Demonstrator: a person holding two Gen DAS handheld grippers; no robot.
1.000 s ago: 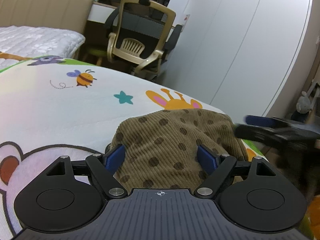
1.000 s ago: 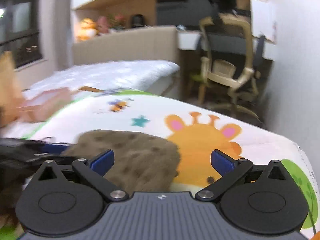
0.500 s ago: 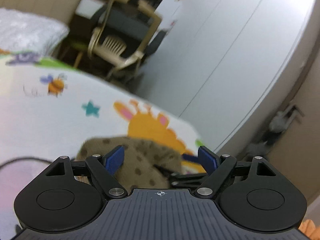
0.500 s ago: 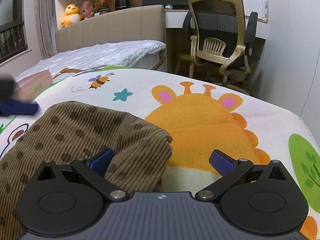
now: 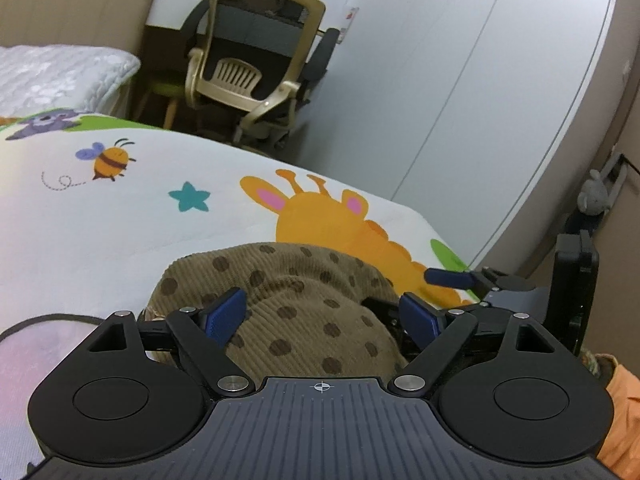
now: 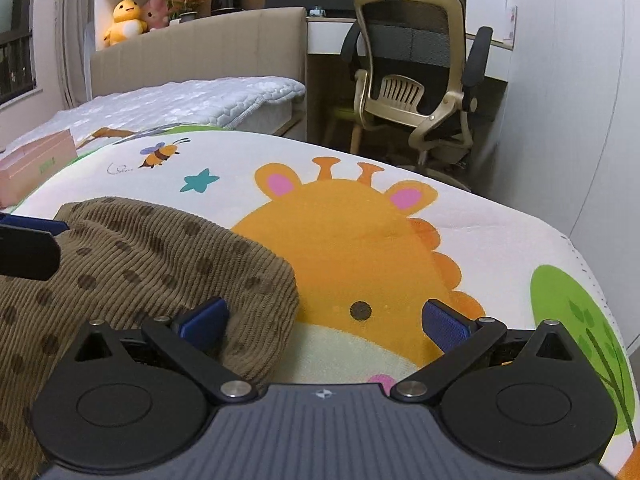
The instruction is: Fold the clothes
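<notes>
White mat [image 6: 248, 184] printed with giraffe, star and bee, brown dotted garment [image 5: 304, 300] lying on it between the left jaws, pink box [image 6: 32, 164] far left of the right jaws

A play mat [image 6: 248, 184] printed with a bee [image 6: 162, 153], a teal star [image 6: 199, 180] and an orange giraffe [image 6: 352, 236] fills the middle of both views. In the right wrist view's upper right stands a gold-framed office chair [image 6: 416, 80] at a white desk [image 6: 496, 46]. At upper left a yellow plush toy [image 6: 124, 20] sits on a shelf behind a bed [image 6: 192, 100]. A pink box [image 6: 32, 160] lies at the left edge. A grey plush toy [image 5: 598, 196] hangs at the left wrist view's right edge.
</notes>
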